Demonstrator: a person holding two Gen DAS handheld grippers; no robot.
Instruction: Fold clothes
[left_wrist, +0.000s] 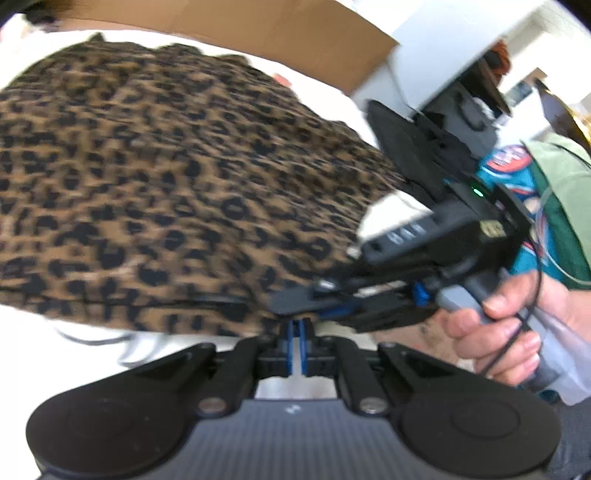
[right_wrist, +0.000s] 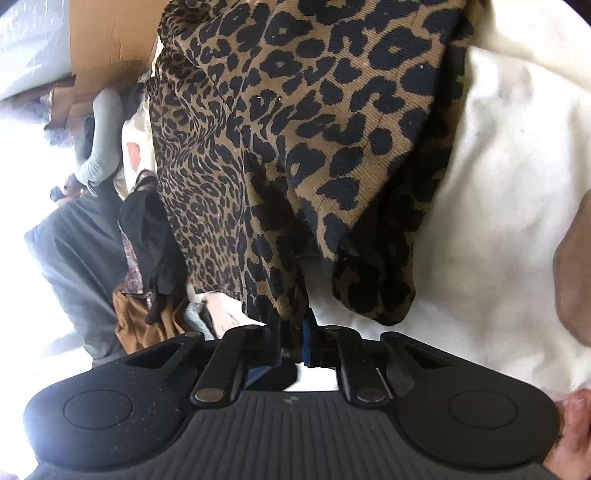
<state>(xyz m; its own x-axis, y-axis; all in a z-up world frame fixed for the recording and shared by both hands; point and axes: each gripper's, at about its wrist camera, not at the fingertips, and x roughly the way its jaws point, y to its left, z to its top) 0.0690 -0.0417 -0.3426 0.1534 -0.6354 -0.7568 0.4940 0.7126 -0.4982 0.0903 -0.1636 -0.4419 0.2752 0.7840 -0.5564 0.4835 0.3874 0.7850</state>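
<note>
A brown leopard-print garment (left_wrist: 166, 192) lies spread over a white cloth-covered surface (left_wrist: 29, 332). My left gripper (left_wrist: 297, 332) is shut with its blue pads together at the garment's near edge; whether cloth sits between them is hidden. My right gripper (right_wrist: 299, 332) is shut on the leopard-print garment (right_wrist: 295, 129), whose folded corner hangs up from the jaws. The right gripper also shows in the left wrist view (left_wrist: 314, 295), held in a hand just right of my left gripper, tips at the same hem.
A cardboard box (left_wrist: 258, 29) stands behind the garment. A heap of other clothes (right_wrist: 147, 258) lies left in the right wrist view. The person's green and teal clothing (left_wrist: 554, 206) is at the right. White cloth (right_wrist: 498, 184) spreads right of the garment.
</note>
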